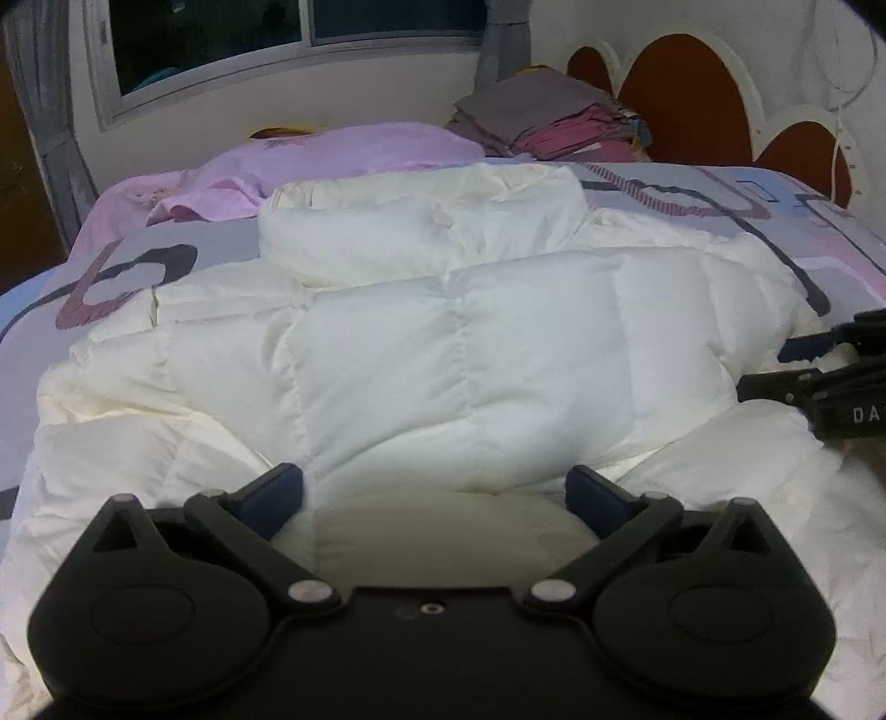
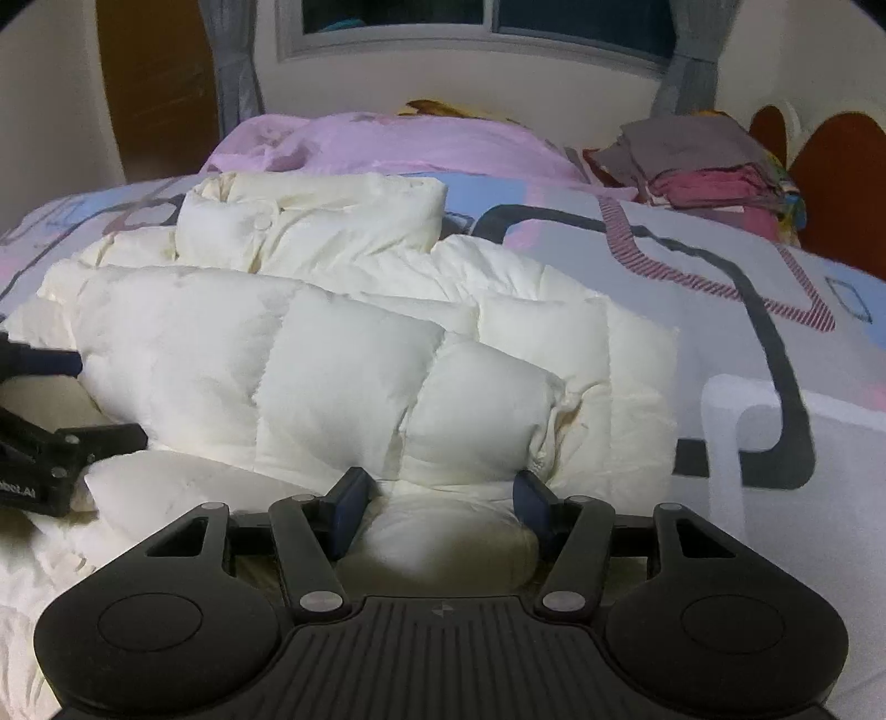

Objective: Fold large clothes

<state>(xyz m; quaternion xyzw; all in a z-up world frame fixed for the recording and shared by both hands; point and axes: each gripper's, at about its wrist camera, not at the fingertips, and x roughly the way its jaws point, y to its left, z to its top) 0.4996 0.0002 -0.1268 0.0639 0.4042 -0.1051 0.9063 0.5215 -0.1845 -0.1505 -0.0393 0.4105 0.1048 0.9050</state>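
A white puffy down jacket lies on the bed, collar at the far end, sleeves folded across its body. It fills the right wrist view too. My left gripper is open, its fingers wide apart over the jacket's near hem, holding nothing. My right gripper is open too, its fingers either side of a puffed fold at the jacket's near edge. The right gripper shows at the right edge of the left wrist view, open. The left gripper shows at the left edge of the right wrist view, open.
The bed has a patterned grey, pink and blue cover. A pink quilt lies behind the jacket. A stack of folded clothes sits at the far corner by the headboard. A window is behind.
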